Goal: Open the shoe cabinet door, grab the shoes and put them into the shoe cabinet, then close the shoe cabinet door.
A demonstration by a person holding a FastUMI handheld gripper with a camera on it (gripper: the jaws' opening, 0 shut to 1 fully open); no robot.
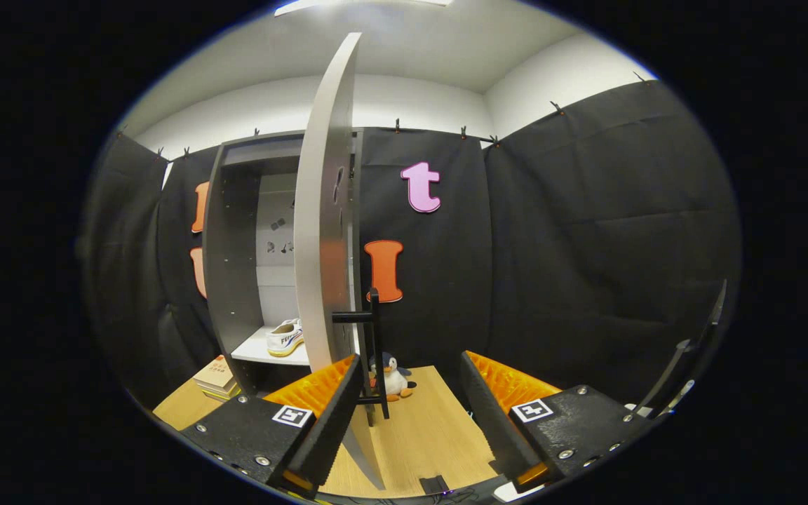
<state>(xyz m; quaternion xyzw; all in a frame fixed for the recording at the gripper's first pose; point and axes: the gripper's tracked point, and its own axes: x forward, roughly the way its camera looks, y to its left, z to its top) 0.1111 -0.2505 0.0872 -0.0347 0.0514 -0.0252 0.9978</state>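
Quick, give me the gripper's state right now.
Gripper: open, holding nothing. The cabinet door stands edge-on between the fingers, close by the left one; contact cannot be told.

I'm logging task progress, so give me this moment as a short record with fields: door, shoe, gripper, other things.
door: cabinet door open, its edge toward the camera, between the fingers
handle: black handle on the door, just ahead of the fingers
shoe: white shoe on the cabinet shelf
gripper: gripper open, holding nothing
other: penguin toy on the wooden table; books beside the cabinet
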